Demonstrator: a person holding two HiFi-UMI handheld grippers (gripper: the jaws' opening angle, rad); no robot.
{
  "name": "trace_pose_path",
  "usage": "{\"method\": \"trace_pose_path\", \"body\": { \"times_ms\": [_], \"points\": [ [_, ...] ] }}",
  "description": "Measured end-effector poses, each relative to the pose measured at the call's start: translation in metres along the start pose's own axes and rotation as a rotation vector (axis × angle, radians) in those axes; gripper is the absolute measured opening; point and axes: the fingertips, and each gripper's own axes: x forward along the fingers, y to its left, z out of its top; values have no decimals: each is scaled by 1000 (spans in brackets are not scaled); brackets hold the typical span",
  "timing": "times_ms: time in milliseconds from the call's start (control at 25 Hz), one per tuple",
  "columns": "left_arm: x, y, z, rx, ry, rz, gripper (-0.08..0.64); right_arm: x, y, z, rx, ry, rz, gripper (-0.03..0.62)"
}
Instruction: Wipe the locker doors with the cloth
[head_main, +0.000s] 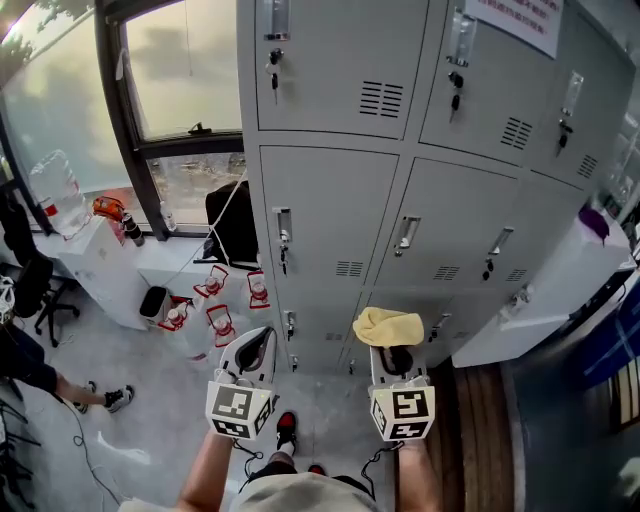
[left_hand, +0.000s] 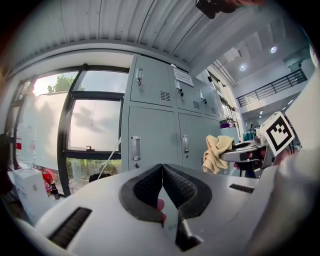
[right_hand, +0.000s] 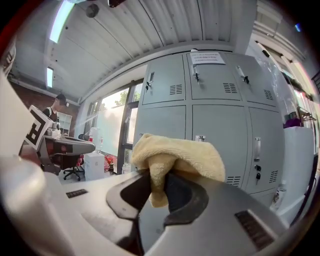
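"None of the doors (head_main: 330, 205) looks wiped yet, as far as we can judge. The cloth (head_main: 388, 326) is held short of them, pinched in our right gripper (head_main: 397, 352)."

"And our left gripper (head_main: 256, 348)?"

"Jaws pressed together on nothing."

"So the whole job is left to us. What do we count?"

"One cloth, two grippers, and three columns of doors. We see two rows plainly and a third low down, partly behind the grippers."
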Motion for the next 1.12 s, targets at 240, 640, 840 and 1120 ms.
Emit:
{"method": "trace_pose_path", "body": {
  "times_ms": [240,640,840,1120],
  "points": [
    [-44,-20,-7,8,-4,16,23,-43,20,-8,-7,-13,23,77],
    [-83,-43,-17,-3,7,32,23,-85,31,-31,26,11,40,77],
    [-86,-51,-15,1,3,29,23,-91,29,-32,19,8,35,77],
    [-84,-58,-9,12,-2,20,23,-96,24,-33,27,9,27,77]
  ]
}}
